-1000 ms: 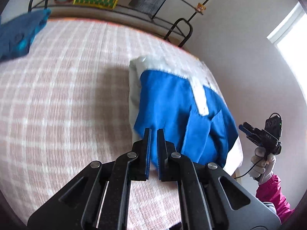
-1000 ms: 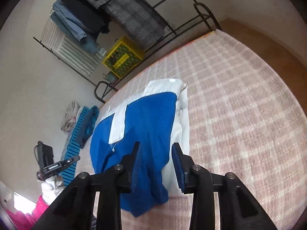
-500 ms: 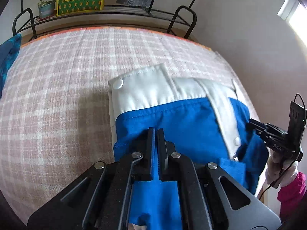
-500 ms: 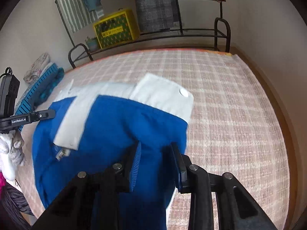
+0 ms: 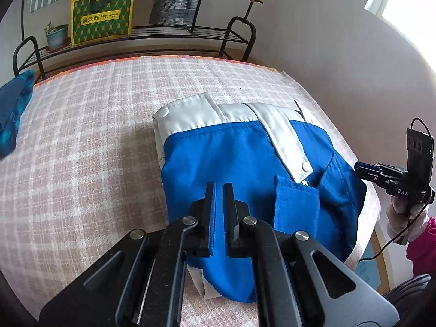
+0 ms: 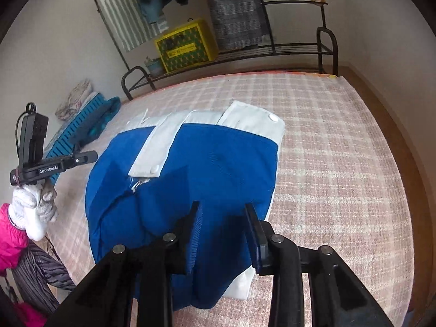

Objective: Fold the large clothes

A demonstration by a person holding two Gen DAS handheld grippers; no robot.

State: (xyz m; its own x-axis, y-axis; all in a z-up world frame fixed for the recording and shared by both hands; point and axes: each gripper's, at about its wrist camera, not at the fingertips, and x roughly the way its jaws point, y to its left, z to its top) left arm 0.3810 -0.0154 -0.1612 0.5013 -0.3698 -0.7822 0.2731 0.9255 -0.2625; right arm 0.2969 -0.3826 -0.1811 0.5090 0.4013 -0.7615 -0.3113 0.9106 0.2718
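Two views covered me, and the blue-and-white jacket [image 5: 245, 163] served as my landmark in both. Through the left wrist camera, my left gripper [image 5: 219, 188] hung low over the jacket's near blue panel, its jaws drawn to a narrow slit with nothing visibly pinched between them; a second earlier it had been further back and to the side, so I had swung in squarely over the garment. Beyond the jacket's white collar end stood the metal rack [image 5: 136, 35], and off the jacket's right side my other hand held its tool. Through the right wrist camera, my right gripper [image 6: 222, 207] stood over the same near edge with jaws wide apart, empty, blue cloth showing between them. The jacket [image 6: 190, 169] lay folded into a compact bundle on the checked bedcover [image 6: 340, 150], flatter and nearer than half a second before. I judged the fold essentially made, with the loose lower hem near my fingers remaining to tidy.
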